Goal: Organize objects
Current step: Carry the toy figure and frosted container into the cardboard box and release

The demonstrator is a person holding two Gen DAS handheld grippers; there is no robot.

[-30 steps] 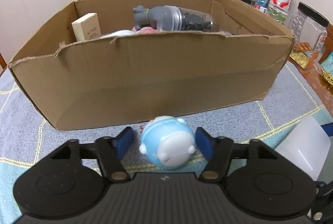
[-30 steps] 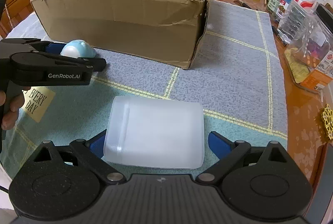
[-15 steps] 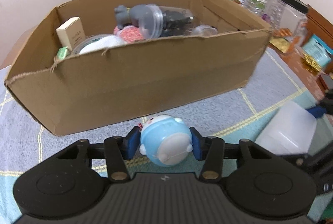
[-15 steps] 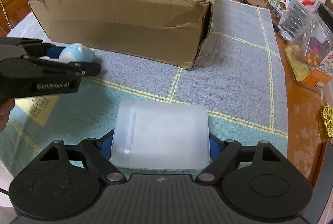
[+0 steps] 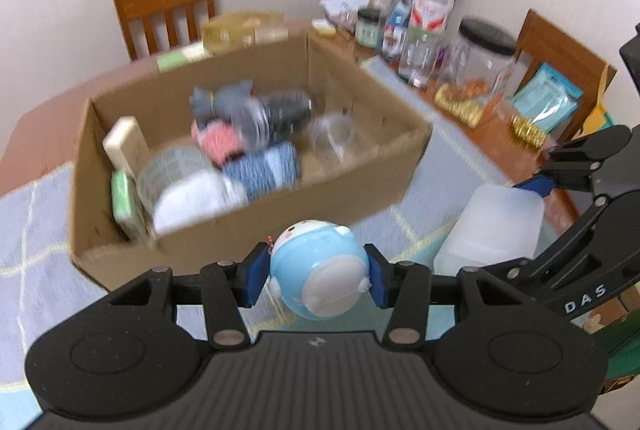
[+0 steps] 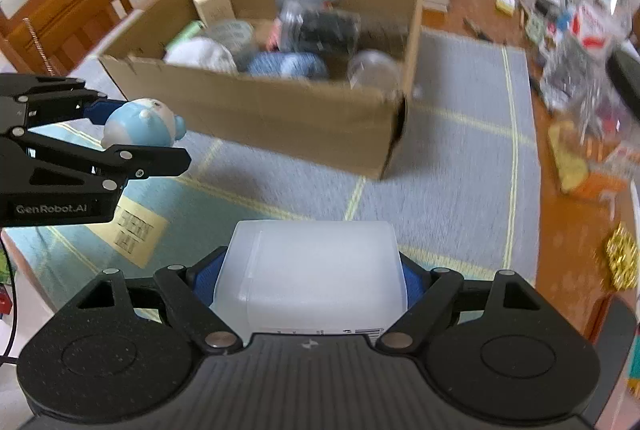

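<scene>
Both grippers have risen off the table mat (image 6: pixel 460 166) since a second ago, each carrying its load, so the cardboard box (image 5: pixel 248 230) now shows its contents from above. Nearest, the left gripper (image 5: pixel 316 270) is clamped on a round blue-and-white toy figure (image 5: pixel 320 270), held clear of the mat just in front of the box's near wall. To the right of the box's front corner, the right gripper (image 6: pixel 308 282), whose jaws were closing a moment ago, grips a translucent white plastic container (image 6: pixel 312 270) by its sides. Inside the box lie yarn balls, a jar and small cartons. This looks like the carry step; next, each load must clear the box's near wall before release
</scene>
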